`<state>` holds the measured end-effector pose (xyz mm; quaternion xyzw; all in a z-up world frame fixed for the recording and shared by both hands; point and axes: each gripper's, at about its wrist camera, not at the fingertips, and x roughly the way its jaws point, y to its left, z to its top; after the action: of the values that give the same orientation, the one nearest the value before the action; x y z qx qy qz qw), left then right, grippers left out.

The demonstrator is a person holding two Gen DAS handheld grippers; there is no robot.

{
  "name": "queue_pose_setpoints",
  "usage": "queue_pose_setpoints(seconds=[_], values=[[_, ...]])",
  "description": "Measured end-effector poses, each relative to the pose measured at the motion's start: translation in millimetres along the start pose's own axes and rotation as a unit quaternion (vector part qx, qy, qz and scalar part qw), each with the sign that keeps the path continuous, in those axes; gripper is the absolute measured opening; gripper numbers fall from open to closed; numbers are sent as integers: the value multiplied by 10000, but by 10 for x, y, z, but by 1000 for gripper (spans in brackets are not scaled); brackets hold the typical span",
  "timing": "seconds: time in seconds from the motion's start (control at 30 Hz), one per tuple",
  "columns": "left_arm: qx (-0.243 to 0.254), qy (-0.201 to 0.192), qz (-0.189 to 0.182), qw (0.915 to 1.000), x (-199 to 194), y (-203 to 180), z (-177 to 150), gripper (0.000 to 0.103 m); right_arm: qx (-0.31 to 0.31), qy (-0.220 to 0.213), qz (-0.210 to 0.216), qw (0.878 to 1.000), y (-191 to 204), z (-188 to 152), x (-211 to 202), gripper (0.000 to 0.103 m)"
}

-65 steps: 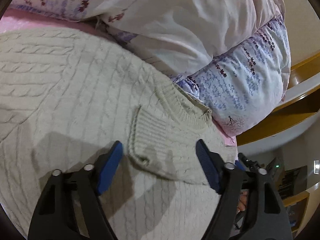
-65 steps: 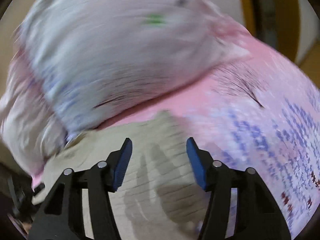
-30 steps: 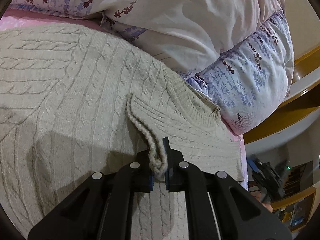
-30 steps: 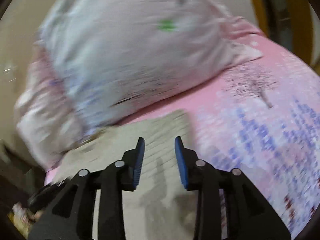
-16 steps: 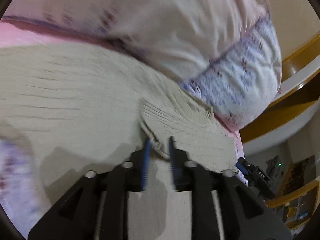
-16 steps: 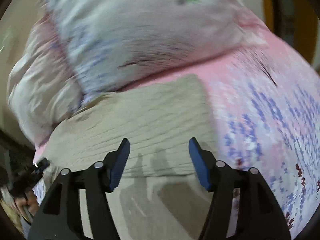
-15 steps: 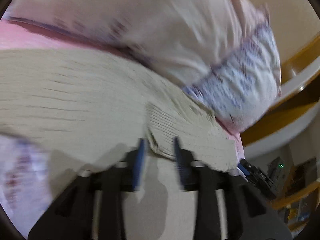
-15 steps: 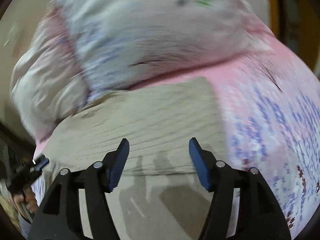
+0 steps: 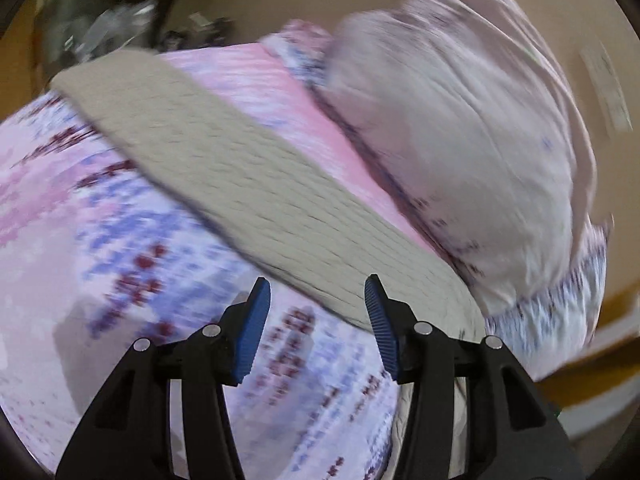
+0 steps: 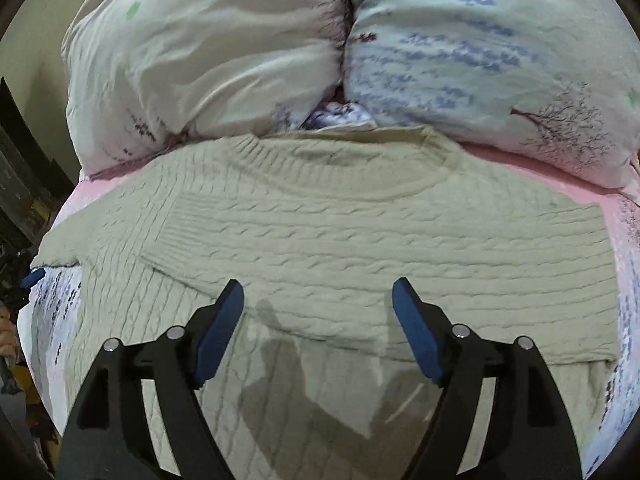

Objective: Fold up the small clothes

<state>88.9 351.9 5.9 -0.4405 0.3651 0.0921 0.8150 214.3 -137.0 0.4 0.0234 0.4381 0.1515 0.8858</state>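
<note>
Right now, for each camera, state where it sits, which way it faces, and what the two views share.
Left wrist: sits behind the left gripper, angled down over the floral bedsheet at the sweater edge; its open black-and-blue fingers show.
Right wrist: sits behind the right gripper, facing the sweater and pillows; open fingers show, a hand at the left edge.
Shared: sweater, pink sheet, pillows.

A cream cable-knit sweater (image 10: 360,240) lies flat on the pink flowered bedspread (image 10: 624,240), its round ribbed neckline just below the two pillows (image 10: 208,48). Both sleeves are folded across the chest, one over the other, their edges slanting over the body. Its lower part runs toward the camera.
</note>
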Motion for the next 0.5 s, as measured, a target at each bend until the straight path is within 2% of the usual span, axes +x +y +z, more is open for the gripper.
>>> queue_pose_setpoints(seconds=[0.1,0.27,0.37,0.43,0.47,0.5], values=[[-586,-73,7,9983,-11,225,107,49,12,41,1,10000,39,-35,22,78],[-1223,-195,-29,9923,0,451,260,48,12,101,-11,9999,87,-52,61,82],[-1584,-384,-72,9866,-5,520,364,43,12,93,6,10000,115,-57,65,83],[-1775,-493,-70,9829,14,574,417,26,12,92,24,10000,118,-59,56,83],[-1838,-542,-105,9814,22,612,445,21,11,95,44,9999,106,-52,53,83],[-1855,-564,-122,9810,31,630,468,11,19,97,52,9999,105,-52,49,83]])
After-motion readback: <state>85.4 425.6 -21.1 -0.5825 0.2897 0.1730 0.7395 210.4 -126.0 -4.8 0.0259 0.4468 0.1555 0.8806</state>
